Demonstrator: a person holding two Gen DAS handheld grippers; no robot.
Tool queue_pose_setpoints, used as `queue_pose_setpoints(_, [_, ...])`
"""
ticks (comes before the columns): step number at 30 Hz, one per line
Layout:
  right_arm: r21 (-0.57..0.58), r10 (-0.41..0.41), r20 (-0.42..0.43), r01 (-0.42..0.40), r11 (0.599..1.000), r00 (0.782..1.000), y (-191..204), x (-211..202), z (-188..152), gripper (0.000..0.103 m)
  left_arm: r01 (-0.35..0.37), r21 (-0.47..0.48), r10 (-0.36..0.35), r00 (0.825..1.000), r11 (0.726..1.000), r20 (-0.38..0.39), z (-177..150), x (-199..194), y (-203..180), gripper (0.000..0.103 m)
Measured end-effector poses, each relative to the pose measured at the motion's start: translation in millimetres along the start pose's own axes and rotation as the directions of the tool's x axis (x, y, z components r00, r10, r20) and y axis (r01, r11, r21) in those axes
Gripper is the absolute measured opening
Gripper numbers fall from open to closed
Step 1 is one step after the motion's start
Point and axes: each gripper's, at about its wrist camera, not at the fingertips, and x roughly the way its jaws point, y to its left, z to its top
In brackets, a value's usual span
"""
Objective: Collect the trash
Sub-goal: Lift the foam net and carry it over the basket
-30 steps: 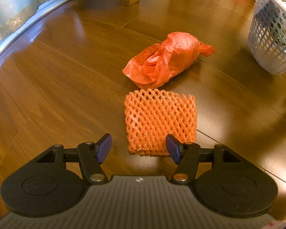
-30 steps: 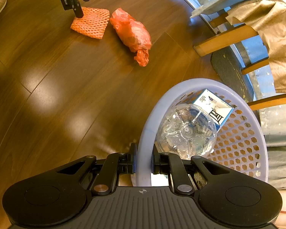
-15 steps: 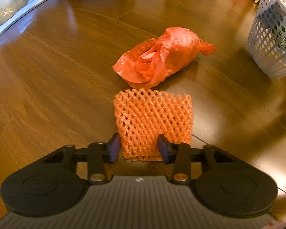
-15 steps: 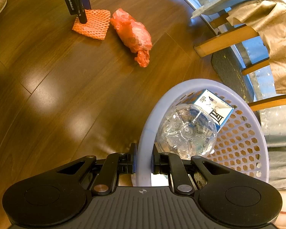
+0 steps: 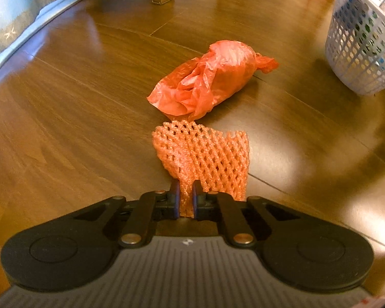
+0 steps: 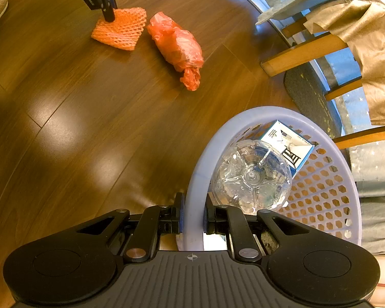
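While the basket rim is clamped by the right gripper, the foam net is pinched in the left gripper, jaws just closed.

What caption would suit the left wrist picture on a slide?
Left gripper, jaws just closed, pinches the orange foam net on the wooden floor; a red bag lies beyond.
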Motion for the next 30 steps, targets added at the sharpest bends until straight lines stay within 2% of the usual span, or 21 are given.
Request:
queue_pose_setpoints(8, [-0.009, -0.003, 0.002, 0.003, 1.000, 1.000, 0, 0, 0, 0.010, -0.013, 0.032, 0.012, 1.000, 0.999, 0.028, 7, -43, -11, 0.006])
queue_pose_setpoints(19, [-0.021, -0.010, 0.004, 0.010, 1.000, 1.000, 2, 2, 1, 0.010, -0.018, 0.056, 0.012, 0.994, 0.998, 0.108, 46, -122, -40, 0.006])
queue_pose_setpoints(30, [-0.055, -0.010, 0.005, 0.010, 0.998, 1.000, 9, 3, -4, 0.010, -0.035, 0.198, 0.000, 0.984, 0.980, 0.176, 92, -207, -83, 0.006])
